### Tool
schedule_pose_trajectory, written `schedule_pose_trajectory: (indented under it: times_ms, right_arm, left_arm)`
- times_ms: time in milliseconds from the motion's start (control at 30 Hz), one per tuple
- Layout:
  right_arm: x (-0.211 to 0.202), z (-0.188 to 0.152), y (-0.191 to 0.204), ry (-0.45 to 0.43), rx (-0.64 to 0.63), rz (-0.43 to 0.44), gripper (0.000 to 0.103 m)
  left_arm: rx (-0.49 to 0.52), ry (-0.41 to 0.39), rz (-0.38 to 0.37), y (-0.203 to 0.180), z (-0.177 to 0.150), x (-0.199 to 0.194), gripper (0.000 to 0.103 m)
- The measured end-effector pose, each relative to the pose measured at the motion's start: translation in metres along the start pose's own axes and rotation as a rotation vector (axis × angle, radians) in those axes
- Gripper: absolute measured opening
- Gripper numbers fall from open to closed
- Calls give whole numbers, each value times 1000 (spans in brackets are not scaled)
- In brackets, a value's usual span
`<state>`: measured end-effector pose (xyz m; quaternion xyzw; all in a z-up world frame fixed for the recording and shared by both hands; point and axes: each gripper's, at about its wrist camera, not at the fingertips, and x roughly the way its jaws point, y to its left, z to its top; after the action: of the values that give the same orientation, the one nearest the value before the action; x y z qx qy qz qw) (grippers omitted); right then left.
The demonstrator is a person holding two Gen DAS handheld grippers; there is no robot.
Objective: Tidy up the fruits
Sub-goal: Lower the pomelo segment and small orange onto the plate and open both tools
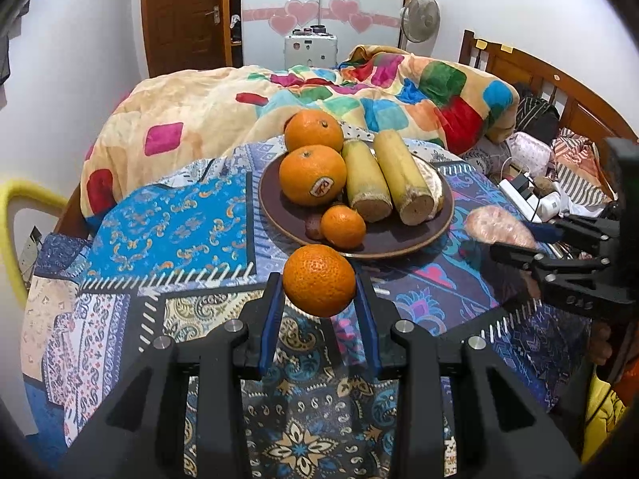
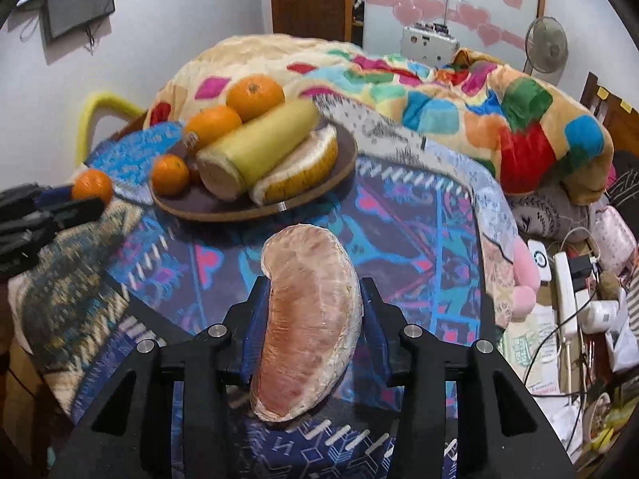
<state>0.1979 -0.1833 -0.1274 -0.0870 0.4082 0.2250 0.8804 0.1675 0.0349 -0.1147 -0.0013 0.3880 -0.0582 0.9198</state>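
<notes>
- Our left tongs (image 1: 319, 295) are closed on a small orange (image 1: 318, 279), lifted just before the plate (image 1: 359, 245).
- Our right tongs (image 2: 309, 311) have a pink pomelo segment (image 2: 307, 327) between their pads, above the patterned bedspread (image 2: 419, 231).
- The plate on the bed carries three oranges (image 1: 312, 174), two peeled cane pieces (image 1: 401, 177) and another pomelo segment (image 2: 307, 171).

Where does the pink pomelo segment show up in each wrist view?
Left wrist view: pomelo segment at the right edge, past the plate, in the right tongs.
Right wrist view: pomelo segment bottom centre, between the blue pads.
Shared landmark: the dark plate of fruit.
</notes>
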Motion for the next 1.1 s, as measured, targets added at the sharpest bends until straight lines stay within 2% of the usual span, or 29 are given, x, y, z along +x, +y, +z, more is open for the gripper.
schedule_pose_trajectory:
  times_ms: [233, 467, 633, 800, 1100]
  right_arm:
    - [-16, 34, 10, -102, 5, 31, 41]
    - [-2, 61, 20, -142, -3, 50, 41]
    - [14, 77, 21, -143, 4, 57, 41]
    - [37, 87, 22, -107, 18, 75, 41]
    - [57, 100, 30, -76, 10, 72, 42]
  left_arm:
    - [8, -22, 18, 4, 19, 6, 35]
    - [23, -23, 39, 9, 36, 22, 35]
    - [19, 6, 35, 16, 43, 39, 35]
    - [16, 40, 35, 19, 48, 57, 35]
    - [27, 55, 34, 14, 52, 68, 35]
